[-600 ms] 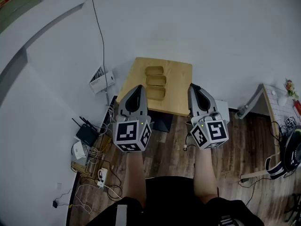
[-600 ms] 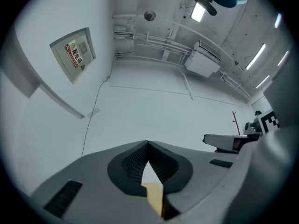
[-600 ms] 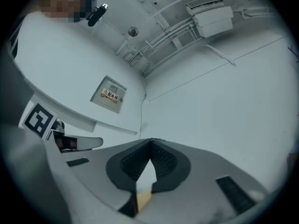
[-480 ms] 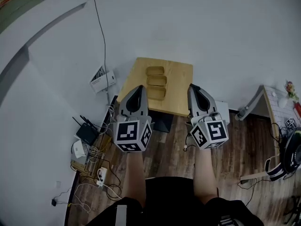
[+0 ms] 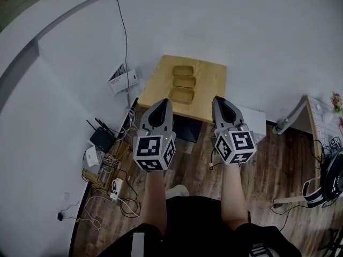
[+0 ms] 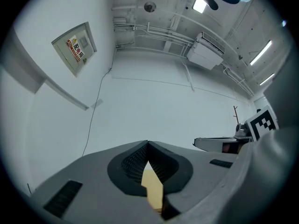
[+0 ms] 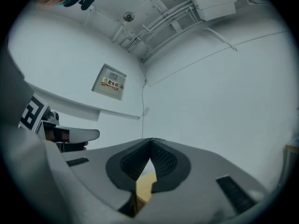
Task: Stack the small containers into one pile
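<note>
Scene: seen from above, a person stands before a small wooden table set against a white wall, with a gripper held out in each hand.
Containers: three small tan containers lie in a row on the table, running away from the person. They are the nearest container, the middle container and the farthest container. Each sits just beside the next, and none is stacked.
Left gripper: the jaws are pressed together at the tips with nothing between them. Its tip shows over the table's near left edge, just left of the nearest container and apart from it.
Right gripper: the jaws are also closed tip to tip and hold nothing. Its tip shows over the table's near right edge, right of the nearest container and farther from it than the left tip.
Containers relative to jaws: the row lies between the two tips and ahead of them, touched by neither.
Gripper views: each looks toward the white wall, with a sliver of the tan tabletop showing below the closed tips.
Floor: dark wood, with a router and tangled cables at the left.
</note>
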`<state>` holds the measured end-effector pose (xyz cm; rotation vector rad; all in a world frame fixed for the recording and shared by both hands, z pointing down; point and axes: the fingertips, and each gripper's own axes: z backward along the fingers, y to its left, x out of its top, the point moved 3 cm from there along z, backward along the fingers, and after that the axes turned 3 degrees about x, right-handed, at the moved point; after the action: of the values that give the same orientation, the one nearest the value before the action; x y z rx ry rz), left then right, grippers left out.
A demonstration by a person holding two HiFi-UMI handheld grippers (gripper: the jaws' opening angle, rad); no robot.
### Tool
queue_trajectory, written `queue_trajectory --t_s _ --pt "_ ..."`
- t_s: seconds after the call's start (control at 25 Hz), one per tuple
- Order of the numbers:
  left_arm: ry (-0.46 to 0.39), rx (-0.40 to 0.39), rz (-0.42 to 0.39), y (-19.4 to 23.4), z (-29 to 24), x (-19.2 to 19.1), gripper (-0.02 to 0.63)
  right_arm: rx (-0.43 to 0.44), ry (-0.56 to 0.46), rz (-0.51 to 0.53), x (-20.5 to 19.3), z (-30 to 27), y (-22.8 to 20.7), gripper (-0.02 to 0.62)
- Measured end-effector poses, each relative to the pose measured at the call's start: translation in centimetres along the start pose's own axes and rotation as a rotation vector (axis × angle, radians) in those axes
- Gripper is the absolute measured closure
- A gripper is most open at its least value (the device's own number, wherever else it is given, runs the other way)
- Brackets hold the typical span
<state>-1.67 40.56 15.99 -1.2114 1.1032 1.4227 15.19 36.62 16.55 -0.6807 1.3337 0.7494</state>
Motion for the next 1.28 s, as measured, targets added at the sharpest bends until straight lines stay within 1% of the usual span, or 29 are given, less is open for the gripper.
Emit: queue_trajectory --t_s 0.16,0.32,0.4,0.48,0.64,0.8,0.96,1.08,1.2,1.28 --pt "0.029 0.030 0.015 1.3 0.0 -0.7 0.604 0.016 0.006 -0.017 -0.5 -0.6 0.3 0.591" --pt "0.064 0.010 0.020 1.9 -1.4 -2.1 0.604 0.018 0.021 -0.023 -1.5 -1.9 0.0 0.591" --pt "0.074 0.014 0.031 2.7 -2.5 -2.7 0.604 0.016 0.036 -0.012 -2.2 -2.9 -0.3 0.591" --pt "0.094 0.028 0.042 3.4 -3.7 -3.5 0.604 0.007 0.050 -0.011 -2.7 -3.7 -1.2 0.591" --pt "0.167 0.046 0.044 4.0 -5.9 -6.3 0.604 -0.018 0.068 -0.043 -4.3 -4.8 -3.5 0.591" --pt "0.239 0.047 0.048 6.0 -9.3 -9.4 0.603 -0.019 0.121 -0.062 -7.8 -8.4 -4.6 0.591" --pt "0.285 0.043 0.042 7.9 -12.6 -10.9 0.603 -0.022 0.121 -0.104 -9.1 -12.3 -5.9 0.591" --pt "0.326 0.029 0.038 9.4 -15.3 -12.7 0.603 -0.022 0.154 -0.131 -11.6 -15.4 -6.2 0.591" --pt "0.377 0.018 0.047 11.0 -17.6 -14.7 0.603 -0.035 0.202 -0.160 -14.1 -17.9 -6.7 0.591" --pt "0.396 0.006 0.052 11.8 -19.3 -15.4 0.603 -0.053 0.210 -0.174 -14.8 -19.5 -7.5 0.591"
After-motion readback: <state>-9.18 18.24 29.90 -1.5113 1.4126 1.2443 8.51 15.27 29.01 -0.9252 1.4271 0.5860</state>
